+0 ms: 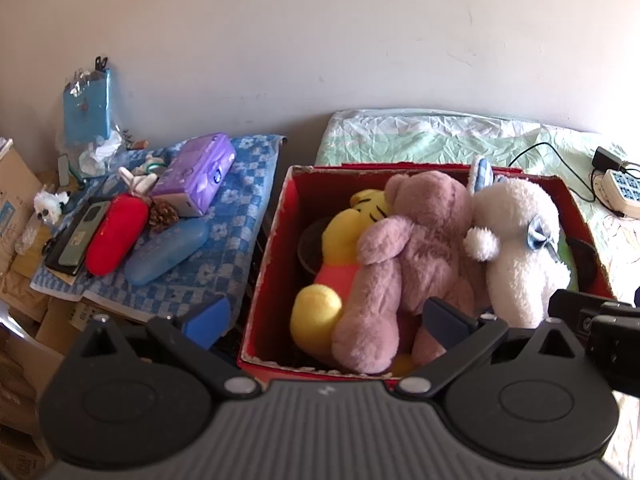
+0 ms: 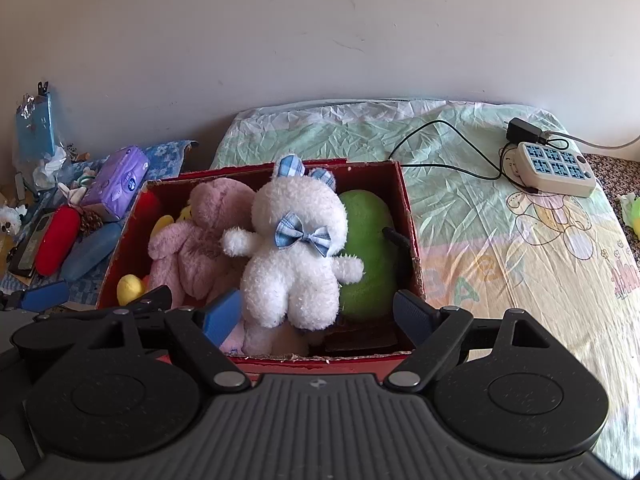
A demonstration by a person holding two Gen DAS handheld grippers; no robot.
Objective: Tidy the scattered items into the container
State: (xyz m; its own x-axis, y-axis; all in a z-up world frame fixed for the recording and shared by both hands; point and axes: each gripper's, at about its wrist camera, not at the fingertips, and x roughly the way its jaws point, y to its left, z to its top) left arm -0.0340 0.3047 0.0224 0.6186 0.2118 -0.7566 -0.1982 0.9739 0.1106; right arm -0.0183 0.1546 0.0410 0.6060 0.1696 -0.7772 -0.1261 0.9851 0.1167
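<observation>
Both the left claw (image 1: 326, 320) and the right claw (image 2: 320, 316) are held apart and empty above the red box (image 2: 408, 216), where the white bunny (image 2: 296, 248), pink bear (image 1: 420, 248), yellow bear (image 1: 340, 248) and green plush (image 2: 372, 248) are already packed, so the task is judged nearly finished.

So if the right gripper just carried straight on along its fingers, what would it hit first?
Most likely the white plush bunny lying in the red box; it sits between the open right gripper fingers. Depth is hard to judge.
</observation>
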